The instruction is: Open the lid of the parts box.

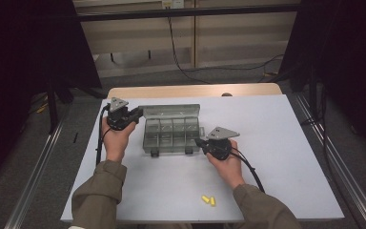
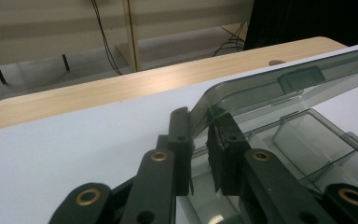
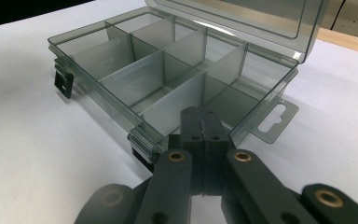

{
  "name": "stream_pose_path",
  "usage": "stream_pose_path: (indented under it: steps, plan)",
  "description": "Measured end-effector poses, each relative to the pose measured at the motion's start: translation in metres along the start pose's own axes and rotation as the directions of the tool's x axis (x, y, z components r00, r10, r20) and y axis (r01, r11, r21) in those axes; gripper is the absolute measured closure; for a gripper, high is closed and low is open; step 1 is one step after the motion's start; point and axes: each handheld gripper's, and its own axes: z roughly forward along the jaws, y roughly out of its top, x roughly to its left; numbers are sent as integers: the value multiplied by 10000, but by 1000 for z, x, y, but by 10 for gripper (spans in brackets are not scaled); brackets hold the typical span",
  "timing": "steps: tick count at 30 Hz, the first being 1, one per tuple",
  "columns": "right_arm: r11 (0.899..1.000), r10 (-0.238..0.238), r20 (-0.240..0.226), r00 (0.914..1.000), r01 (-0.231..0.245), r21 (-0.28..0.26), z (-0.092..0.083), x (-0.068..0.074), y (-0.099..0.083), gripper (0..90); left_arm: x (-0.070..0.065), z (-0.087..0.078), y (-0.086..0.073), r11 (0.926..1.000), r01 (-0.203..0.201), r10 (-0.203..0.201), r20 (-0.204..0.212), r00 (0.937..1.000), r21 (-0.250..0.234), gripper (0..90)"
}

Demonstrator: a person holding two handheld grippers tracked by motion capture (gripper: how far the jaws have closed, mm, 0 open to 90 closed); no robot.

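A smoky clear plastic organizer box (image 1: 171,136) with several empty compartments sits mid-table, its lid (image 1: 171,110) swung up and back. My left gripper (image 1: 140,113) is at the lid's left corner. In the left gripper view the lid (image 2: 284,88) runs in between the jaws of the left gripper (image 2: 200,126), which are closed on its corner. My right gripper (image 1: 198,141) is at the box's near right corner. In the right gripper view the right gripper (image 3: 200,114) has its jaws pressed together, with nothing seen between them. Its tips sit against the box (image 3: 98,93) at its rim, with the lid (image 3: 261,23) raised beyond.
Two small yellow pieces (image 1: 208,200) lie near the table's front edge. The white tabletop (image 1: 276,157) has free room to the right of the box and in front of it. A wooden strip (image 1: 195,90) runs along the far edge. Dark stands and cables are past the table.
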Motion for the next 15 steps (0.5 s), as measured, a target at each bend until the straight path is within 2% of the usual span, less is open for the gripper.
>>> stream_pose_path:
  steps: [15]
  plan:
    - [10000, -28, -28, 10000, 28, -1, 0, 0, 0, 900, 5, 12, 9, 10000, 81, -82, -191, 9998, -45, 816]
